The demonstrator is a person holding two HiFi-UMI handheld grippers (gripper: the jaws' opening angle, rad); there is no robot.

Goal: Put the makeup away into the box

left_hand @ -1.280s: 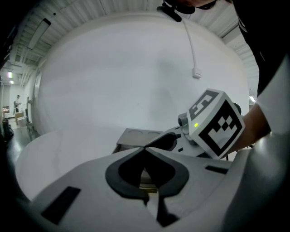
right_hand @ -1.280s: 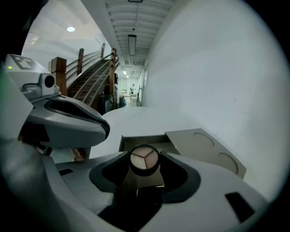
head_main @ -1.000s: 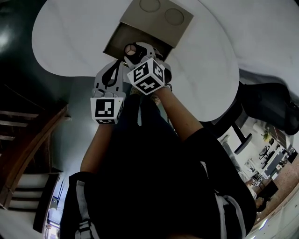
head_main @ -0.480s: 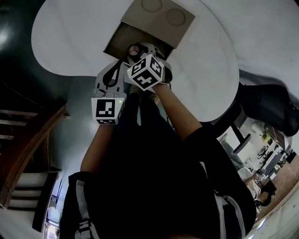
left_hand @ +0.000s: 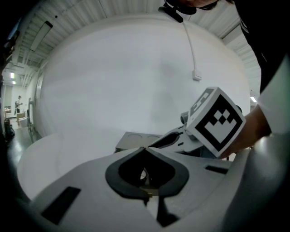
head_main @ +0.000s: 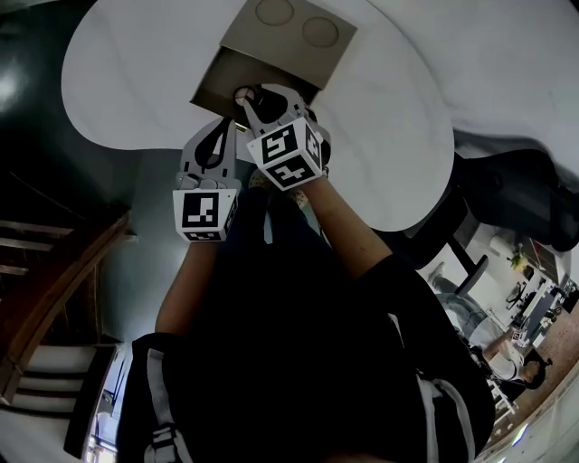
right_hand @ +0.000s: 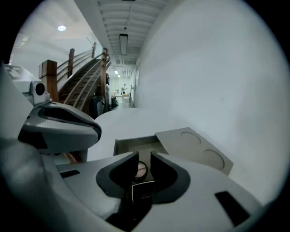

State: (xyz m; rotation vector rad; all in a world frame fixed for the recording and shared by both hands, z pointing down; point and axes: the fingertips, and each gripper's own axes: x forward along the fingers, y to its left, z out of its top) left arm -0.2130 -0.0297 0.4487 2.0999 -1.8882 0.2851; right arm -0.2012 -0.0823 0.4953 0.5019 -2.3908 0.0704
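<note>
Compact (right_hand: pixel 142 172) pinched in right gripper (right_hand: pixel 144 157), jaws just closing, at six o'clock of box (right_hand: pixel 131 144); left gripper (left_hand: pixel 145 148) closed, empty.

A: How many boxes do we count?
B: One box (head_main: pixel 288 56), on one white table (head_main: pixel 127 63) — and in its lid we count two round hollows (head_main: pixel 274 12) (head_main: pixel 320 32).
A: And makeup?
B: We see a single makeup compact (right_hand: pixel 141 171).
A: What else can we tally?
B: One wooden staircase (right_hand: pixel 86 77), one white cable (left_hand: pixel 192 54) — and we make it two ceiling lights (right_hand: pixel 61 28) (right_hand: pixel 123 43), one round and one long.
</note>
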